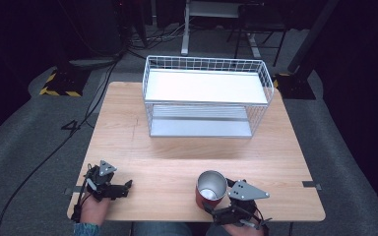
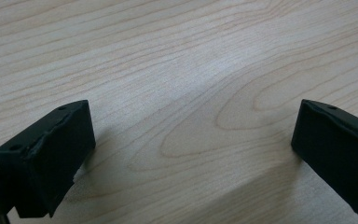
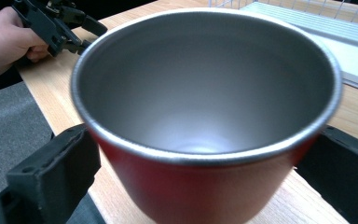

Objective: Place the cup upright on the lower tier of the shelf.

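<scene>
Dark workspace, grey carpet floor (image 1: 24,128), cables run across it. Light wooden table (image 1: 177,167) is seen from above. White wire rack (image 1: 206,96) with two shelves is placed at the table's far middle. Red metal cup (image 1: 210,190) with a steel inside is stood upright near the near edge, right of centre, mouth up, nothing seen inside it. Right gripper (image 1: 215,206) is positioned at the cup's near side; in the right gripper view the cup (image 3: 205,121) is framed between the two black jaws, one at each side of its red wall. Jaws are spread wide around the cup; whether the pads actually press on the wall cannot be told. Cup is slightly blurred there. Left gripper (image 1: 127,188) is held low over the near left part of the table, well apart from the cup. In the left gripper view its jaws are spread wide over bare wood (image 2: 177,93), nothing between them. Left hand (image 3: 4,42) and its gripper are also seen far off in the right gripper view.
</scene>
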A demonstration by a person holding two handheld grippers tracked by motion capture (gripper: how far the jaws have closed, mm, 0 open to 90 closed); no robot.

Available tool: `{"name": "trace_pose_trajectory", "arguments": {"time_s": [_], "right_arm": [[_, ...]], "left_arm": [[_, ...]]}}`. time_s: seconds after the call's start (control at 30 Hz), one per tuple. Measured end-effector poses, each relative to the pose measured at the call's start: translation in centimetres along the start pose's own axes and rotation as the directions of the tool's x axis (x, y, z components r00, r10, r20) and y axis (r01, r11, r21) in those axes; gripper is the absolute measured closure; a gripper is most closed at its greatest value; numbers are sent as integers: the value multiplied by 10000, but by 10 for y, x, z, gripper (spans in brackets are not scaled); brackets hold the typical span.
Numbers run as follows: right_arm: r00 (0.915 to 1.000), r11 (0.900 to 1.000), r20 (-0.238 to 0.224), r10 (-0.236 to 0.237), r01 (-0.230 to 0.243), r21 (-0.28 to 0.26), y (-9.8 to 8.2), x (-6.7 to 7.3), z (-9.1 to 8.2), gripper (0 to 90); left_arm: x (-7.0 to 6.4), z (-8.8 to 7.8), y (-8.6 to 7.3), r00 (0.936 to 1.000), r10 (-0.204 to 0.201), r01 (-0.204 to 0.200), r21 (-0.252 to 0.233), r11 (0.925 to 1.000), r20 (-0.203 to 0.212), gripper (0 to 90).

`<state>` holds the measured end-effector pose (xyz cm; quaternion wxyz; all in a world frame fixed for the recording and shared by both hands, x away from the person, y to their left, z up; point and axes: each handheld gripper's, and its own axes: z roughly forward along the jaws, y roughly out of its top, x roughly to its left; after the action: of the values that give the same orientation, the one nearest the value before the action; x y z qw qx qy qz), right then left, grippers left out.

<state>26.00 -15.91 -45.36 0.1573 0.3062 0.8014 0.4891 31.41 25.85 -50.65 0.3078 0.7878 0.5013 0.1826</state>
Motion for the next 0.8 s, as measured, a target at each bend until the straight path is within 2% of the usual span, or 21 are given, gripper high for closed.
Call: {"name": "trace_pose_trajectory", "arguments": {"time_s": [0.3, 0.53, 0.8], "right_arm": [[9999, 9999, -52, 128, -129, -27, -1, -1, 13, 50], [9989, 9992, -354, 319, -327, -239, -6, -5, 15, 52], [10000, 9990, -66, -52, 49, -435, -4, -4, 10, 76]], "left_arm": [[0, 0, 0, 10000, -5, 5, -1, 10000, 1, 0], [0, 0, 0, 10000, 0, 0, 1, 10000, 0, 0], [0, 0, 0, 10000, -8, 8, 1, 10000, 3, 0]]}}
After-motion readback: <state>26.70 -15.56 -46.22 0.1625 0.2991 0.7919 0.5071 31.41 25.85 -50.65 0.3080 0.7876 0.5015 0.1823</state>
